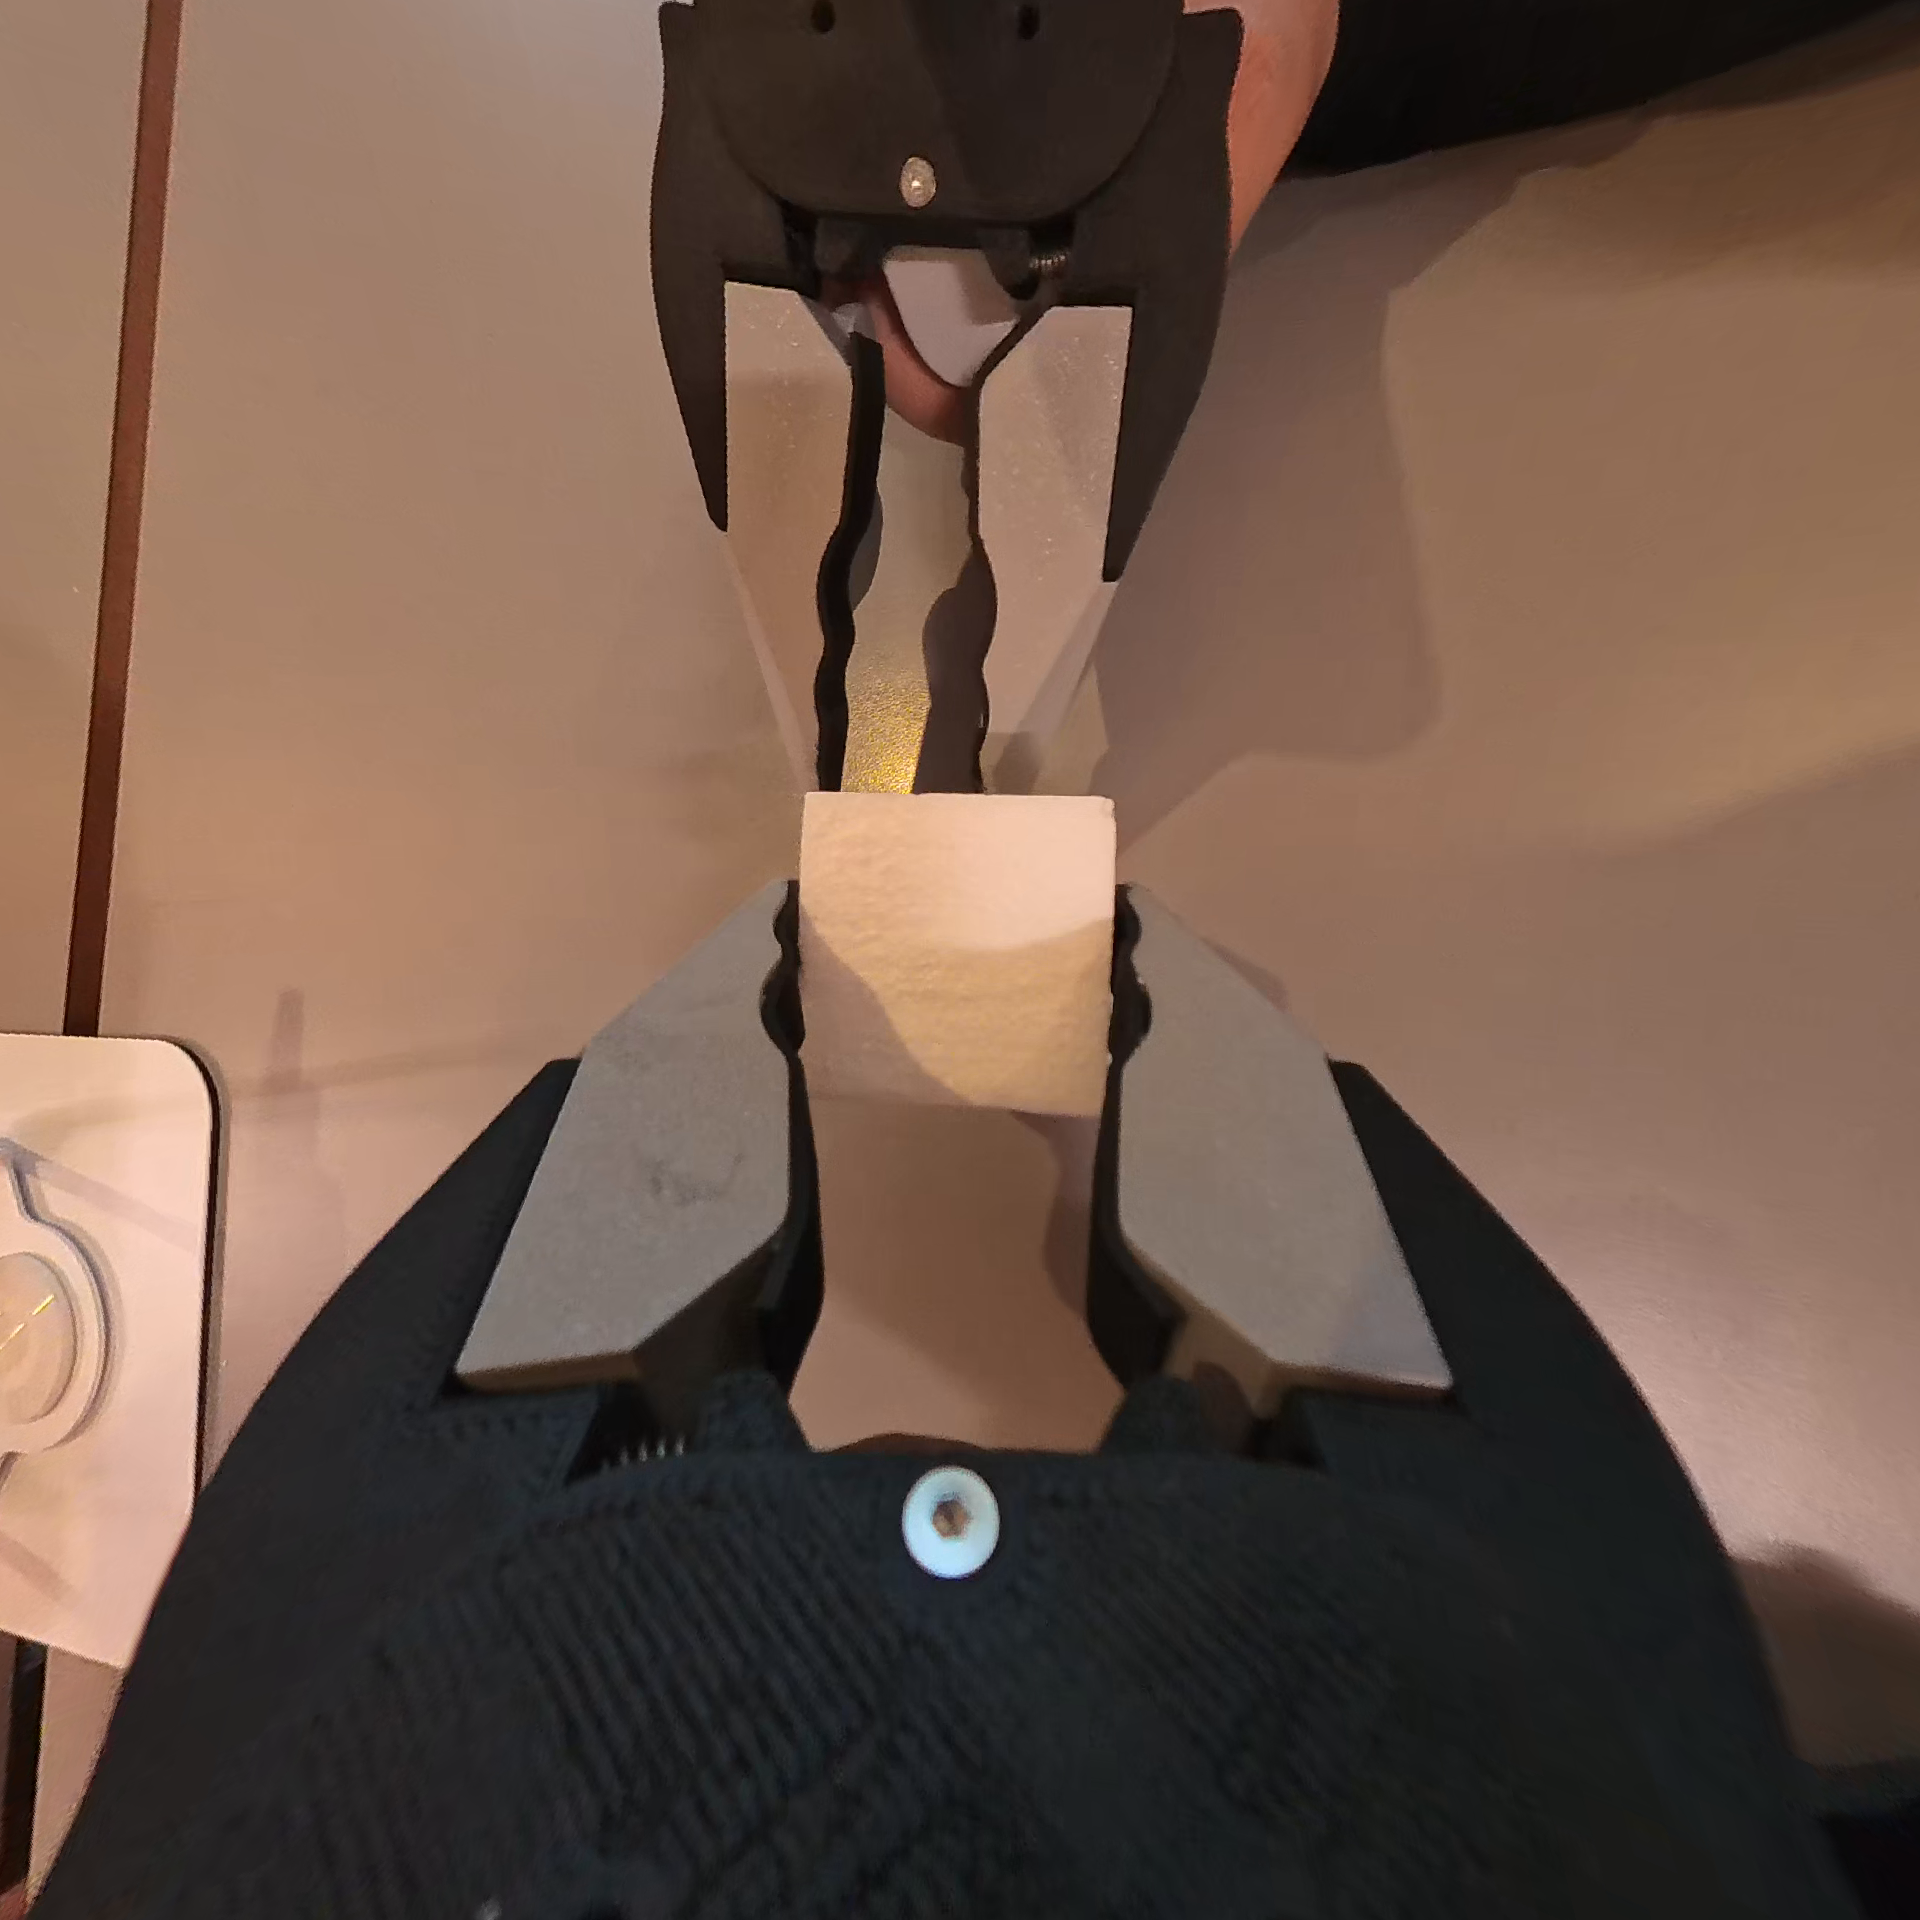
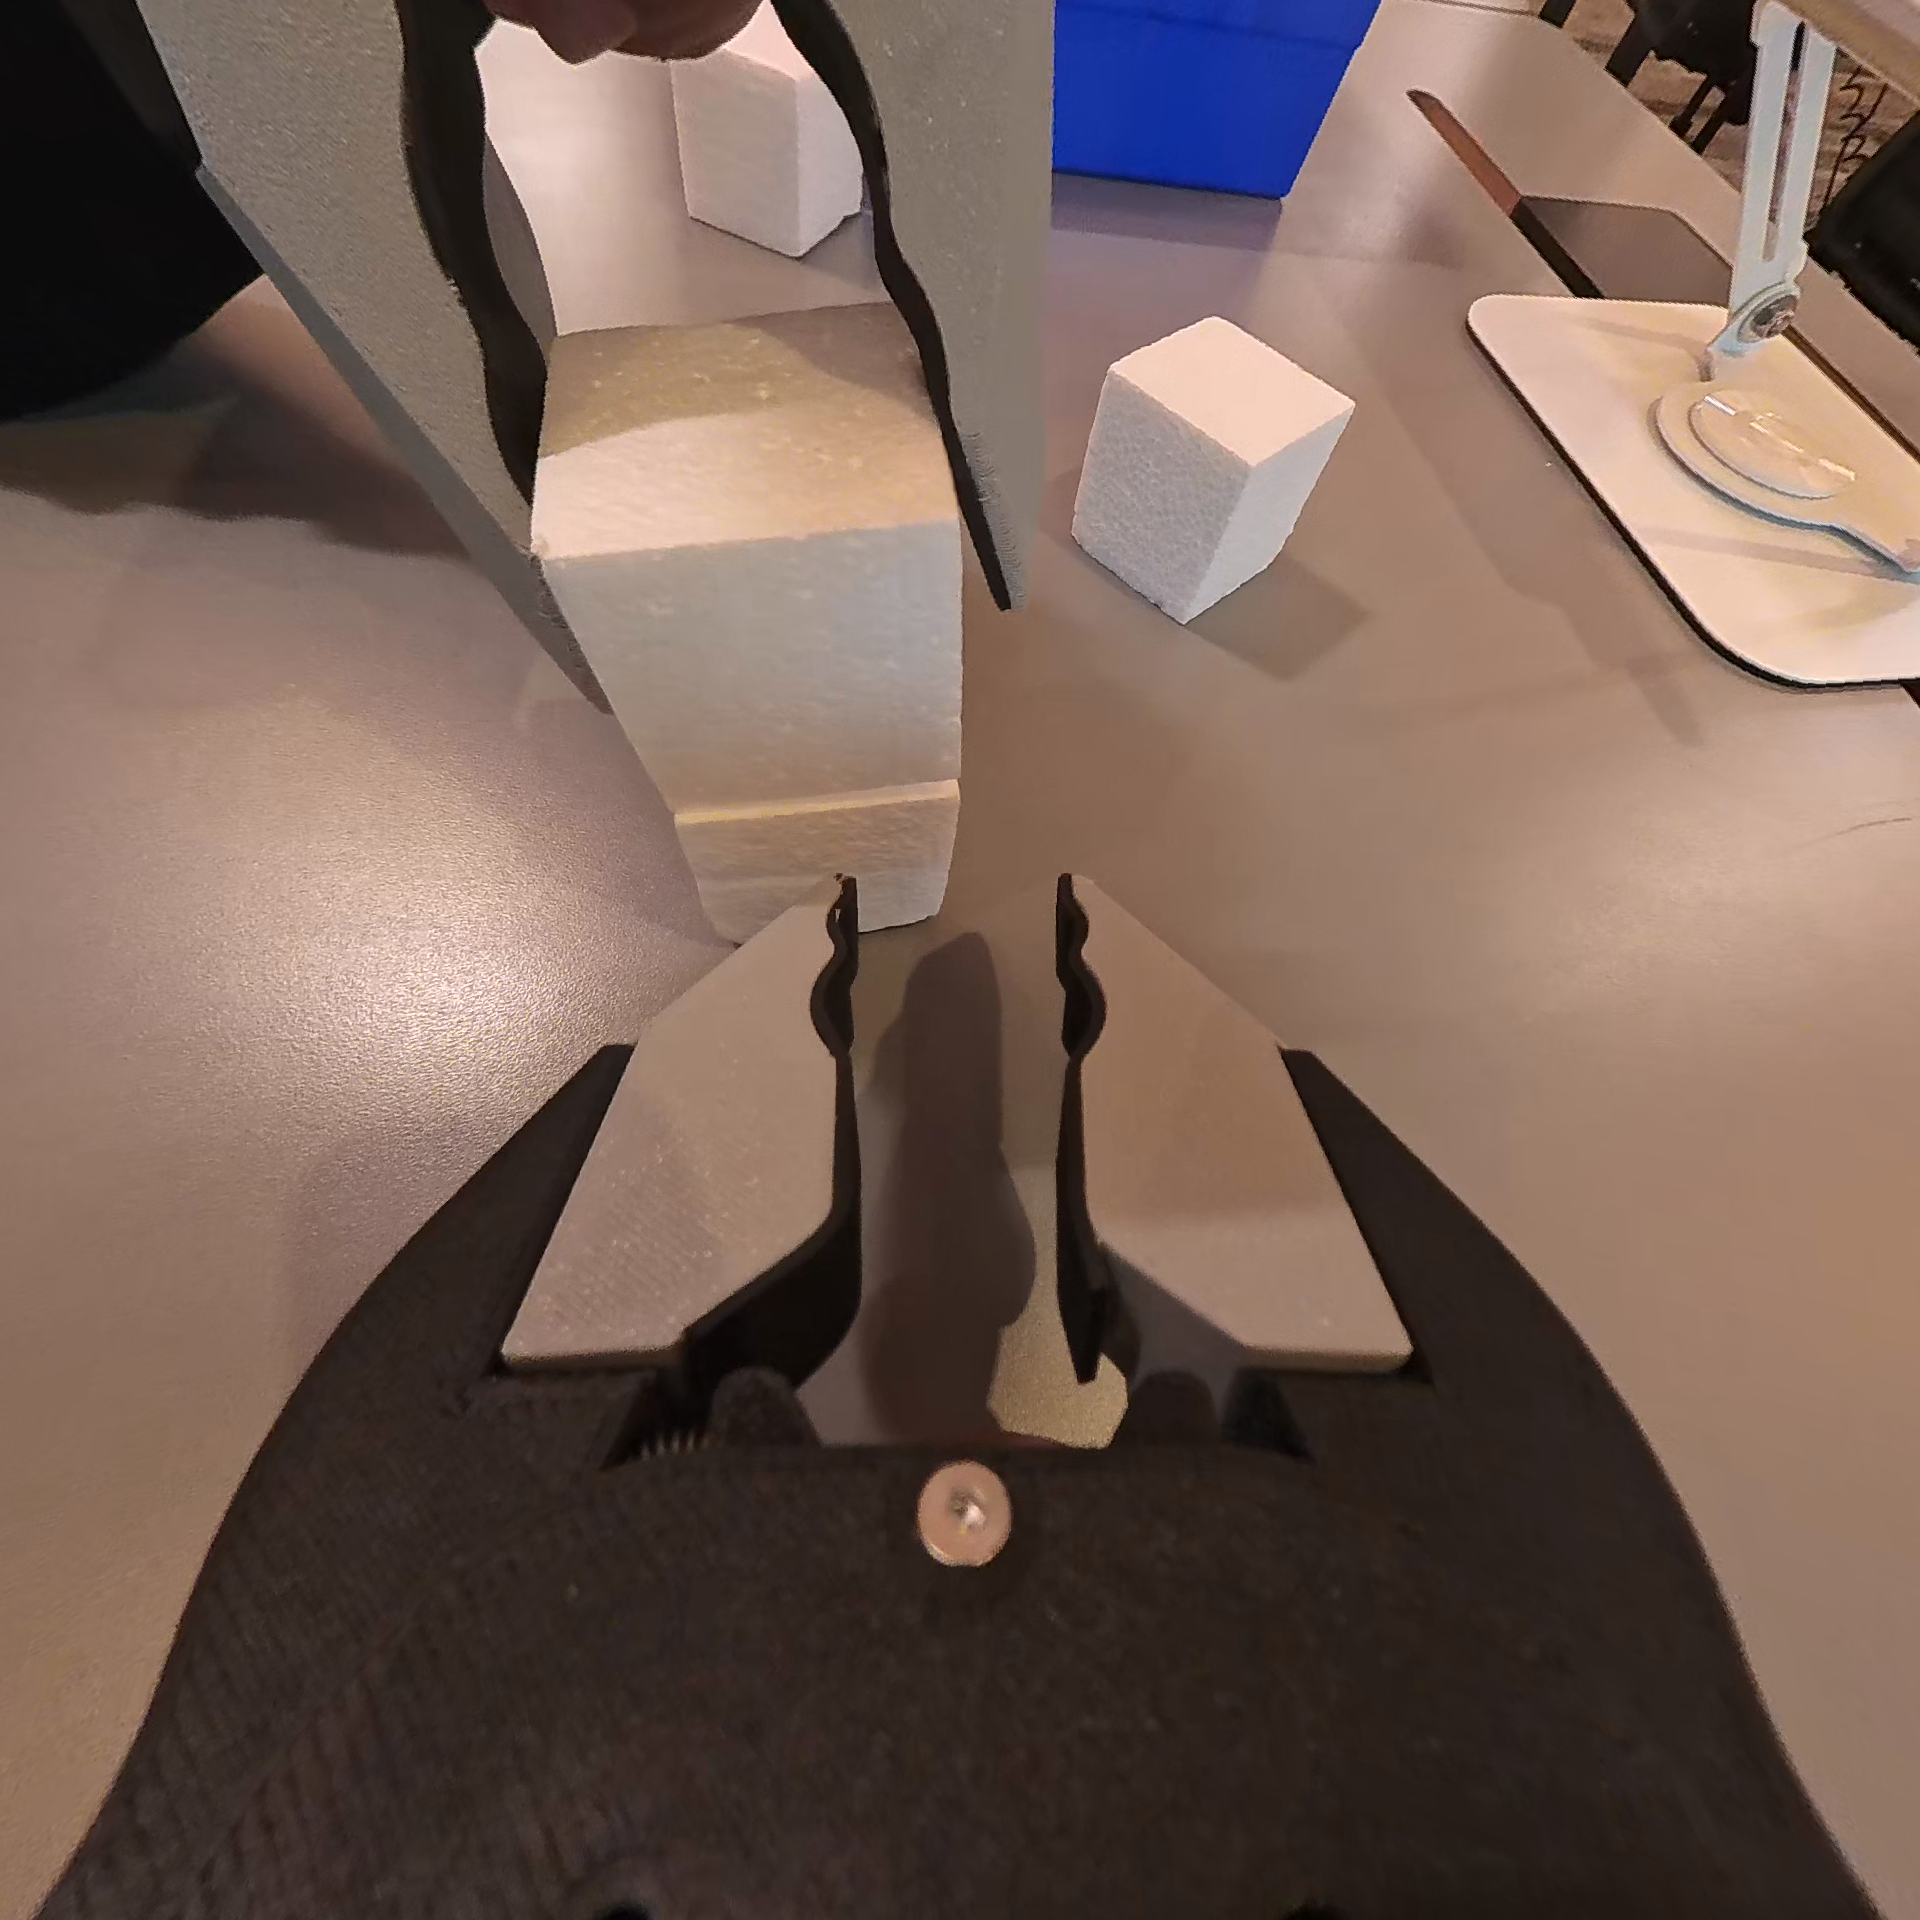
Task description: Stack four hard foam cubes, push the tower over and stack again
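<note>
My left gripper (image 1: 956, 904) points down and is shut on a white foam cube (image 1: 956, 966). In the right wrist view this held cube (image 2: 748, 623) sits on top of a second foam cube (image 2: 821, 862) that rests on the table, with the left gripper (image 2: 790, 644) gripping it from above. My right gripper (image 2: 956, 883) is open and empty, low over the table just in front of and to the right of the lower cube. It also shows in the left wrist view (image 1: 899, 769), beyond the held cube. A third cube (image 2: 1205, 468) stands to the right, and a fourth (image 2: 769, 145) behind the stack.
A blue box (image 2: 1184, 94) stands at the back. A white stand base (image 2: 1662, 478) with an upright arm lies at the right; it also shows in the left wrist view (image 1: 94, 1299). A brown strip (image 1: 125, 499) runs along the grey table (image 2: 1351, 935). One gripper's finger ends stand about 5 cm off the other's. From either gripper's tips it is about 35 cm to the white stand base (image 2: 1662, 478).
</note>
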A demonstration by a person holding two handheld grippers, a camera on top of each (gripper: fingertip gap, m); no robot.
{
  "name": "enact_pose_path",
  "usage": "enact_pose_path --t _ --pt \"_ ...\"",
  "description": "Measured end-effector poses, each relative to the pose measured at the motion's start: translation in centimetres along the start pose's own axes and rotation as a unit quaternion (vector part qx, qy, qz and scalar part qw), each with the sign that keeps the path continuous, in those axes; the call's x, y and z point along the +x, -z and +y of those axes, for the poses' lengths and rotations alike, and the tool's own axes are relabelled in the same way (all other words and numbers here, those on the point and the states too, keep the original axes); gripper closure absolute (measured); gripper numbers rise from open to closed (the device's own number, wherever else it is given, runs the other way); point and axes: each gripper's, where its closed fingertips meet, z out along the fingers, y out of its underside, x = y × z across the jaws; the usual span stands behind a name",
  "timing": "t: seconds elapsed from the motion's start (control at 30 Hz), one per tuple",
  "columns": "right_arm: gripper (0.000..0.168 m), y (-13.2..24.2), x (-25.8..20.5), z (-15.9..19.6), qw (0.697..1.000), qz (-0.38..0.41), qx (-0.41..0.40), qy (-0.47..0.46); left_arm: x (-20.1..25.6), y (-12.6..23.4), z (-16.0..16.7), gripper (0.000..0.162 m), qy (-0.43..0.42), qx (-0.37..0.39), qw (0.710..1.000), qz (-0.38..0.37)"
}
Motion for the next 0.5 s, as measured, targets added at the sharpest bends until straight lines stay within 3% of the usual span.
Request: enact_pose_path --t 0.5 --pt "0.132 0.01 -0.11 -0.05 1.0 -0.001 0.001 0.003 -0.27 -0.06 0.01 0.105 0.019 0.003 1.0 0.0"
